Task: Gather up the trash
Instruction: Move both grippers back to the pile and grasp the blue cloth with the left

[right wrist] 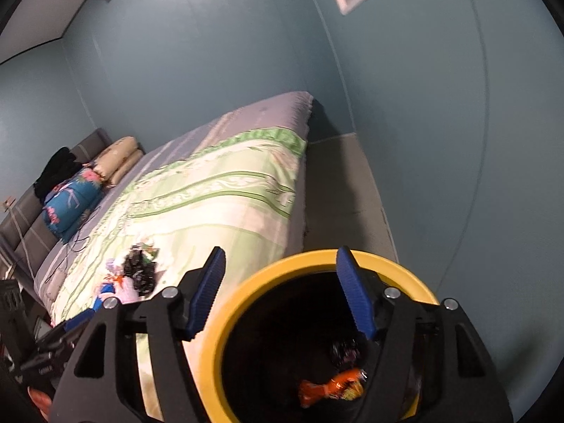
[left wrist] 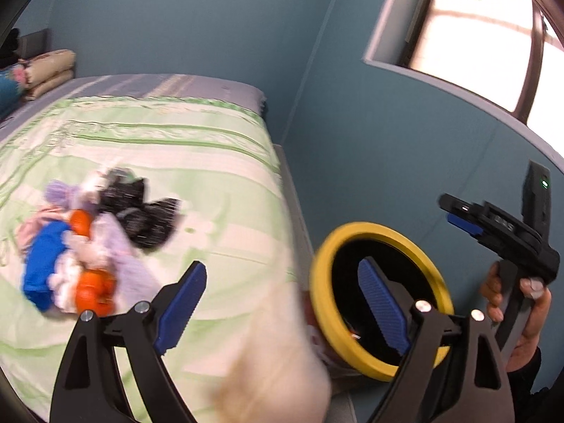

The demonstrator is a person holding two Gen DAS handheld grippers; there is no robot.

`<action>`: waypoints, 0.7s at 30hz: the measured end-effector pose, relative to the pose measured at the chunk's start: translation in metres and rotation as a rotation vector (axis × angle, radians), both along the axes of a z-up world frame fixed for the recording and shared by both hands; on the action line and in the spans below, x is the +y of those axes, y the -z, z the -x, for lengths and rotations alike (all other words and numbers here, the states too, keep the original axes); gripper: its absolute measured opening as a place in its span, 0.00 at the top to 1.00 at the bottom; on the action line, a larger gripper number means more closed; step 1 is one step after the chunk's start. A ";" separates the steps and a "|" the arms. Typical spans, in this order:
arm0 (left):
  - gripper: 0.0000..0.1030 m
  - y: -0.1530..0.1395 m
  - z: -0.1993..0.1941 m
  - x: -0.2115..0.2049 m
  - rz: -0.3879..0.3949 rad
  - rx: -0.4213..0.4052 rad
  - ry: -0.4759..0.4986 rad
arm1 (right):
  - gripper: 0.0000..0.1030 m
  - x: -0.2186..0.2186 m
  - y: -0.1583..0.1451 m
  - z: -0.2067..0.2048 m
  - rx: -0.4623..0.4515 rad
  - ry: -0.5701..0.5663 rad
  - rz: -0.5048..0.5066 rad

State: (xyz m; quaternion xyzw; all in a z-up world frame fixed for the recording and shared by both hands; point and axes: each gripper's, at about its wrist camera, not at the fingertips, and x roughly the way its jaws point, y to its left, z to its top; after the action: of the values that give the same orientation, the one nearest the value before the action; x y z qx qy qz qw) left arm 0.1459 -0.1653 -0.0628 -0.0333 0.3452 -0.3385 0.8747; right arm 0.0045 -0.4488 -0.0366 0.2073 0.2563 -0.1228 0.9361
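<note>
Your left gripper (left wrist: 282,313) stood wide apart, with nothing between its two blue pads (left wrist: 183,303); a pale blur low in that view was too smeared to name. Your right gripper (right wrist: 280,294) was likewise parted and gripping nothing, its two blue fingers (right wrist: 354,296) straddling the near rim of the one yellow-rimmed bin (right wrist: 218,331). The right-hand finger hung over the bin's mouth and the left-hand one stood outside the rim, over the bed's edge.

Inside the bin, on its dark bottom, you had two pieces that could be told apart: one orange wrapper (right wrist: 331,389) and one dark crumpled wrapper (right wrist: 343,349) just behind it. From the left wrist view, the same bin sat just beside the bed's edge, and your right hand (left wrist: 521,317) held the other gripper's handle above and beyond it.

Farther off, the rest of the trash lay in one heap (left wrist: 91,243) on the green-and-white bedspread (left wrist: 197,162), well apart from the bin. In the heap you could count two orange pieces, one blue piece and one black crinkled bag; the pale and lilac scraps were too blurred to count.

At the far end of the bed lay one blue floral pillow (right wrist: 72,204) and a stack of two beige pillows (right wrist: 120,160) against the headboard (right wrist: 21,225). One window (left wrist: 486,31) was set in the blue wall (left wrist: 197,24).
</note>
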 end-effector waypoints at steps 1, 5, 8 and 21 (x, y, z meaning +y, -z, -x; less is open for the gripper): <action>0.17 -0.001 -0.002 0.010 -0.001 -0.006 -0.022 | 0.37 0.005 -0.002 -0.002 -0.010 -0.018 0.007; 0.16 -0.006 -0.018 0.039 -0.012 -0.023 -0.092 | 0.34 0.027 -0.007 -0.013 -0.045 -0.084 0.031; 0.16 -0.006 -0.025 0.062 -0.022 -0.030 -0.146 | 0.34 0.047 -0.012 -0.021 -0.069 -0.138 0.056; 0.16 0.008 -0.050 0.161 -0.050 -0.025 -0.354 | 0.33 0.146 -0.002 -0.071 -0.029 -0.352 0.113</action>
State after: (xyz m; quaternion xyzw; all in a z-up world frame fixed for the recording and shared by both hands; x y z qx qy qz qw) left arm 0.1963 -0.0043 -0.0710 -0.0674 0.3312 -0.1710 0.9255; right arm 0.0752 -0.3025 -0.0350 0.1082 0.2676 0.0319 0.9569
